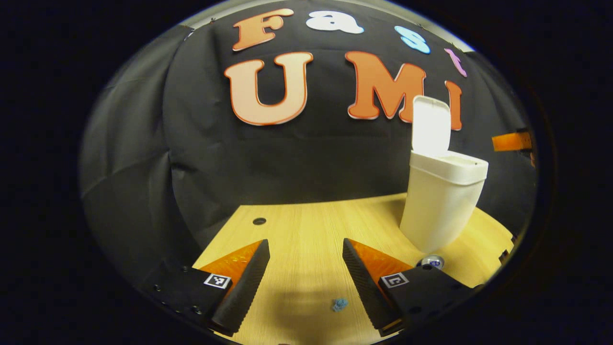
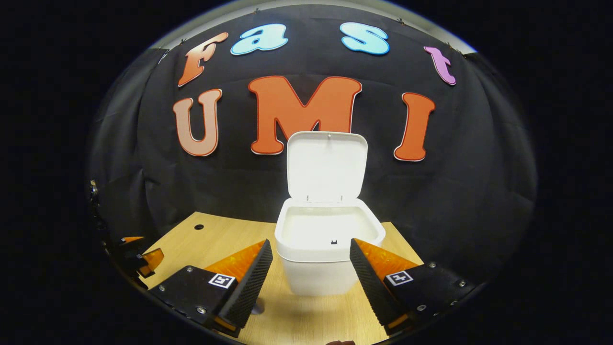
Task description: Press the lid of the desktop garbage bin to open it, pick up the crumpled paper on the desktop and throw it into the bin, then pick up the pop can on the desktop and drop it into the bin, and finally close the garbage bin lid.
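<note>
A staged recording booth is indicated, not a lived-in room. Black cloth (image 2: 479,191) is draped in folds behind and to both sides of a light wood-grain desktop (image 1: 306,230), in which a small round hole (image 1: 259,221) is noted at the far left. A pale strip is visible above the cloth.

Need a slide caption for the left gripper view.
Open left tool over desk, blue paper scrap ahead; bin lid raised.
</note>
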A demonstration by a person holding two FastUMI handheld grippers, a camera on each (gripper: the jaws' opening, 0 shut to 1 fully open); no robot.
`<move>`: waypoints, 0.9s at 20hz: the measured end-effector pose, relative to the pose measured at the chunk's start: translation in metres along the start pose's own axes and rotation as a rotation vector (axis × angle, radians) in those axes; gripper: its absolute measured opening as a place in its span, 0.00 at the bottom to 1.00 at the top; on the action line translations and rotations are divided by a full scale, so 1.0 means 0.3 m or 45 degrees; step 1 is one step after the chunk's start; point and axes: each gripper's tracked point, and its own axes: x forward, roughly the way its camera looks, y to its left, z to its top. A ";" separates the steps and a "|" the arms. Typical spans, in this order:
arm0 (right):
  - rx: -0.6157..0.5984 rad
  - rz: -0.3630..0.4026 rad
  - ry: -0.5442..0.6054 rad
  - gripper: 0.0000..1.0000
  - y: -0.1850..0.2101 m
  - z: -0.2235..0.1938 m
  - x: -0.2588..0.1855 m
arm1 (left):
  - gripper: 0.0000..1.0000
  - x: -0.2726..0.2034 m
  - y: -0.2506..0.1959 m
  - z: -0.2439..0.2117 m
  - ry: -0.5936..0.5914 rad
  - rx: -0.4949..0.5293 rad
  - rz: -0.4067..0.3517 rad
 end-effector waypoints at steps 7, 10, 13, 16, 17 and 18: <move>-0.041 -0.011 0.106 0.98 -0.028 -0.106 -0.011 | 0.98 0.056 -0.109 -0.316 0.230 0.040 -0.074; -0.063 -0.018 0.147 0.99 -0.045 -0.145 -0.021 | 0.98 0.070 -0.140 -0.425 0.311 0.081 -0.098; -0.075 -0.024 0.179 0.99 -0.063 -0.172 -0.030 | 1.00 0.085 -0.160 -0.529 0.394 0.095 -0.105; -0.087 -0.029 0.202 0.99 -0.073 -0.187 -0.034 | 1.00 0.107 -0.160 -0.583 0.450 0.102 -0.092; -0.088 -0.028 0.210 0.99 -0.079 -0.195 -0.036 | 1.00 0.114 -0.160 -0.590 0.454 0.106 -0.088; -0.086 -0.029 0.215 0.99 -0.082 -0.202 -0.038 | 1.00 0.122 -0.161 -0.592 0.458 0.110 -0.089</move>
